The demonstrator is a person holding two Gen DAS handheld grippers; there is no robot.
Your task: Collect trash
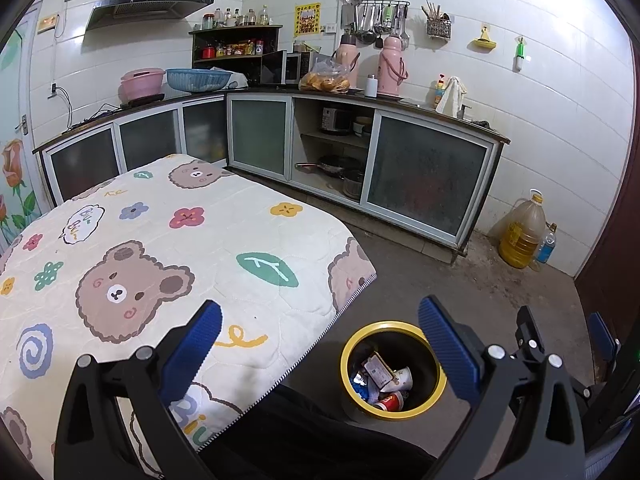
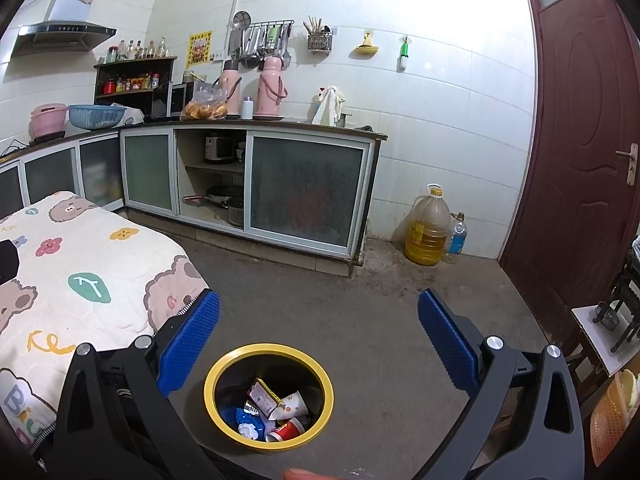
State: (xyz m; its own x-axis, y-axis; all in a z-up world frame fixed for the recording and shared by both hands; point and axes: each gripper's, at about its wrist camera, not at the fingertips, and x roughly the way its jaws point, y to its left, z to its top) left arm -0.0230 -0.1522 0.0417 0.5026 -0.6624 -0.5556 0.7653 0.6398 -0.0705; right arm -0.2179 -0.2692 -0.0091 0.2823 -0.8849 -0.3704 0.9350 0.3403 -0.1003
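Yellow-rimmed bin [image 2: 269, 396] beside quilted table [image 1: 168, 248].

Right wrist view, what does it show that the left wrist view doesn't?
Only the right wrist view shows the dark red wooden door with its handle, and a white side table at the right edge.

Only the left wrist view shows the painted flower door at far left, and the right claw beyond the bin.

Both show the yellow-rimmed round trash bin holding paper cups and wrappers, the bear-print quilted table cover, the large yellow oil jug, and open, empty claws; the left claw sits over the cover's edge.
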